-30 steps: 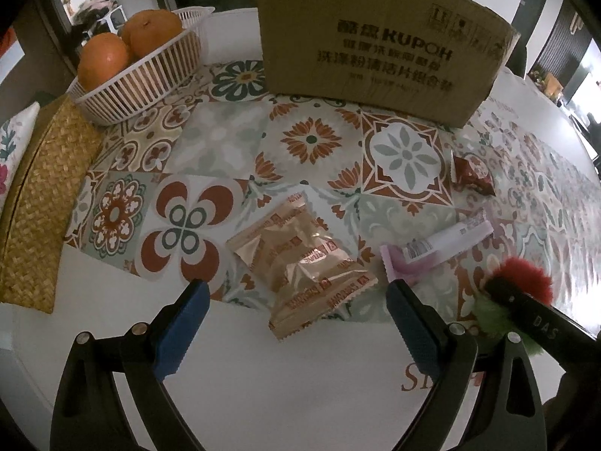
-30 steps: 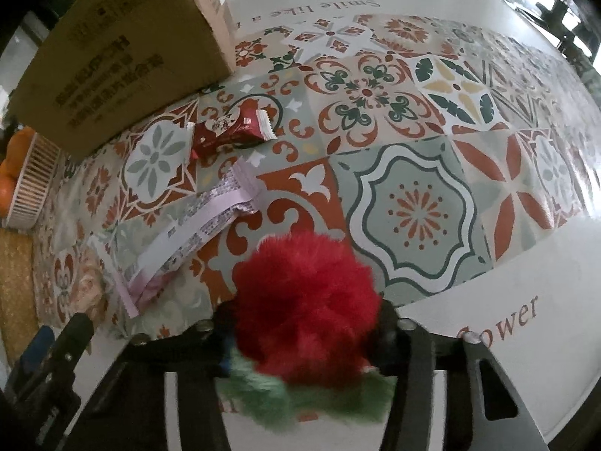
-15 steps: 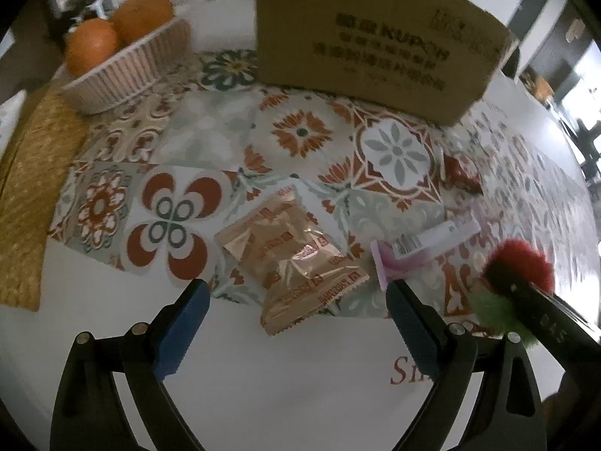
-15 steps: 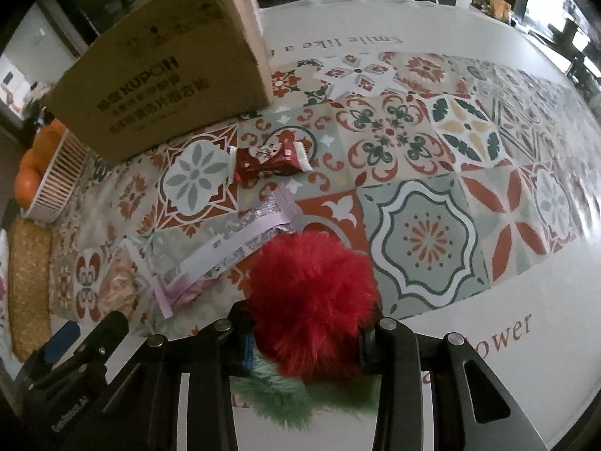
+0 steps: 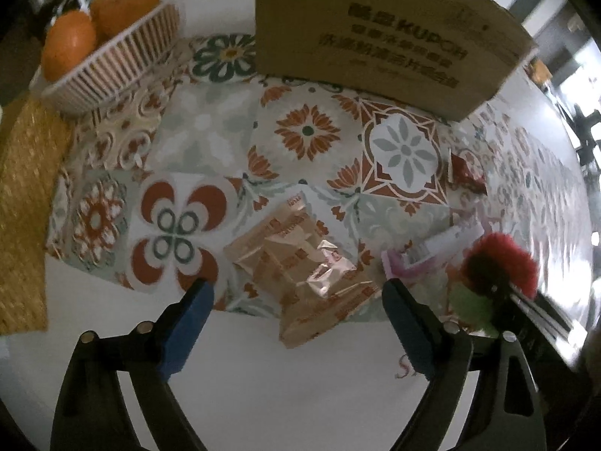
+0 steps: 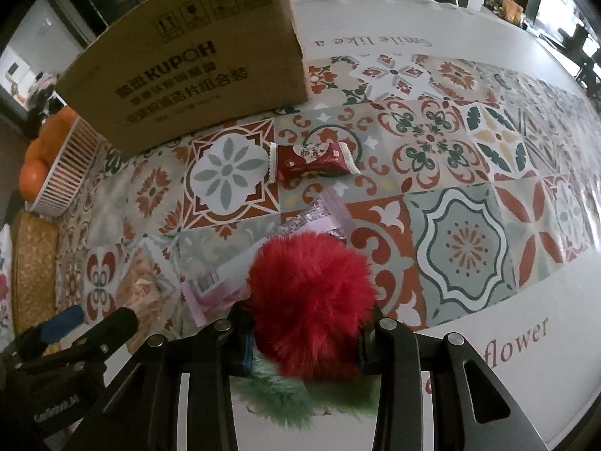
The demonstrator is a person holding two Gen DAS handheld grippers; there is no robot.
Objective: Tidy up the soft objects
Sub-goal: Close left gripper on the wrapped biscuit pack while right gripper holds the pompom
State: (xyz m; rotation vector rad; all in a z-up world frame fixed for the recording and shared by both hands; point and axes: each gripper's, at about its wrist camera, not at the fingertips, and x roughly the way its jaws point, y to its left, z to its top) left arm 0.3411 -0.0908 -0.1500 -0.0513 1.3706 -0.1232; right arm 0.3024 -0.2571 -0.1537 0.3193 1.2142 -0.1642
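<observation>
My right gripper [image 6: 304, 338] is shut on a fluffy red and green plush toy [image 6: 311, 300] and holds it above the table; the toy also shows in the left wrist view [image 5: 496, 267]. My left gripper [image 5: 296, 308] is open and empty, its blue pads on either side of a shiny copper snack packet [image 5: 300, 270]. A pink and white packet [image 6: 263, 263] lies under the plush. A small red candy packet [image 6: 311, 159] lies farther back. A cardboard box [image 6: 195, 60] stands behind them.
A white basket with oranges [image 5: 112, 56] sits at the back left beside a woven straw mat [image 5: 22, 203]. The patterned tablecloth [image 6: 469, 233] stretches to the right, with a plain white border [image 5: 300, 394] near me.
My right gripper has risen and drawn back with the plush, so the box and candy packet show more fully. My left gripper has shifted slightly, still open over the copper packet.
</observation>
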